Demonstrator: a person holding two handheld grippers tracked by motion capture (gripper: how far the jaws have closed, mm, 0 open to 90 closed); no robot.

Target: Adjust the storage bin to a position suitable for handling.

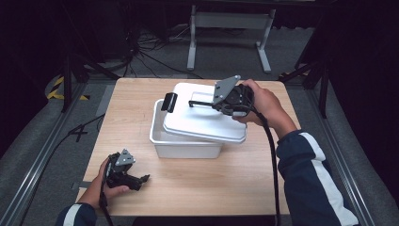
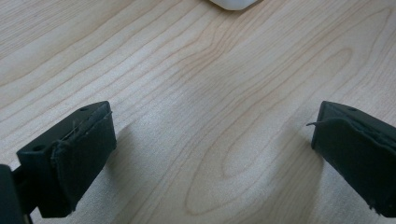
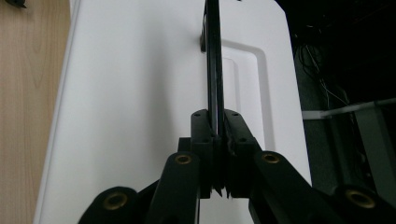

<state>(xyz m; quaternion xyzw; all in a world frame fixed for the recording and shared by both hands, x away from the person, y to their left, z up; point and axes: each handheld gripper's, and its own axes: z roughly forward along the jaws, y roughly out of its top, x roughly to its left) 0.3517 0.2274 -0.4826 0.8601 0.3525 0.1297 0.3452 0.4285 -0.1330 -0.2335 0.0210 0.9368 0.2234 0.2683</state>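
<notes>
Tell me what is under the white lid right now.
The white lid sits skewed over the white bin, lifted by its black handle, on which the right gripper is shut. The bin's left edge shows, but its inside is covered by the lid.

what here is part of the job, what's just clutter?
In the job:
- right gripper, shut on the black handle
- white lid, lifted askew over the white box
- black latch on the box

Lying about:
- left gripper, open, low over the table
- grey stand and cables on the floor behind
</notes>
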